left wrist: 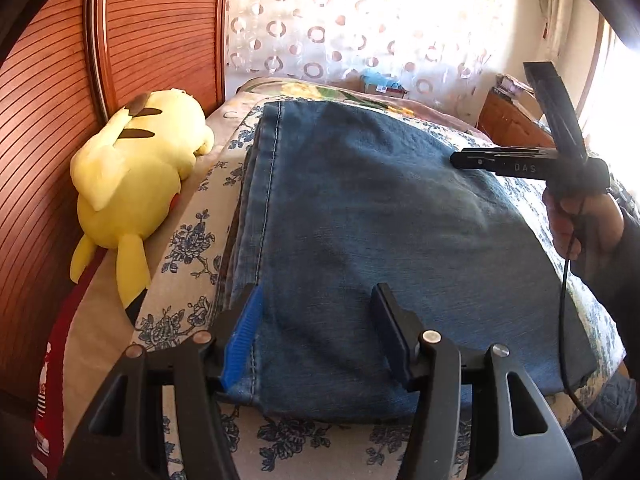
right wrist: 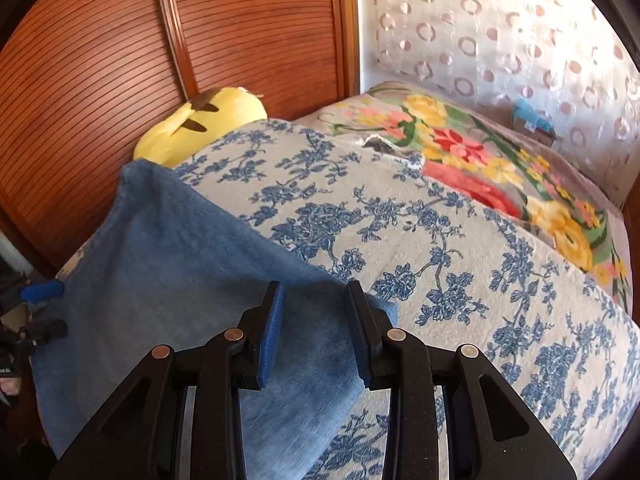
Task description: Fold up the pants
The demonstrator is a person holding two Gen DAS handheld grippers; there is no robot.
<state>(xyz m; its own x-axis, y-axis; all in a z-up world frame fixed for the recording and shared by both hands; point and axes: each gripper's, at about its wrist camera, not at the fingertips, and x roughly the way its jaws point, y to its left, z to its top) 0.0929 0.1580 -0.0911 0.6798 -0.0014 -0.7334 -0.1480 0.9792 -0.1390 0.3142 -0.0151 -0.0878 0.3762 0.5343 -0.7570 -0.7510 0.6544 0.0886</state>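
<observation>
The left gripper [left wrist: 318, 332] is hanging with its jaws wide apart over the jeans [left wrist: 380, 240], holding nothing. The right gripper [right wrist: 316, 332] is hanging with its jaws partly open over a corner of the jeans, gripping nothing. The folded jeans are lying flat on the bed [right wrist: 480, 280], beside a yellow plush toy [left wrist: 136, 176] at the bed's edge.

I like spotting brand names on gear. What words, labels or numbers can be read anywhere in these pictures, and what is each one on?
"DAS": pale letters on the black finger of the right gripper, seen in the left wrist view.
White print on the red cloth at the lower left edge: too blurred to read.
Label on the cardboard box by the curtain: too small to read.
Nothing readable on the jeans or the yellow plush toy.
</observation>
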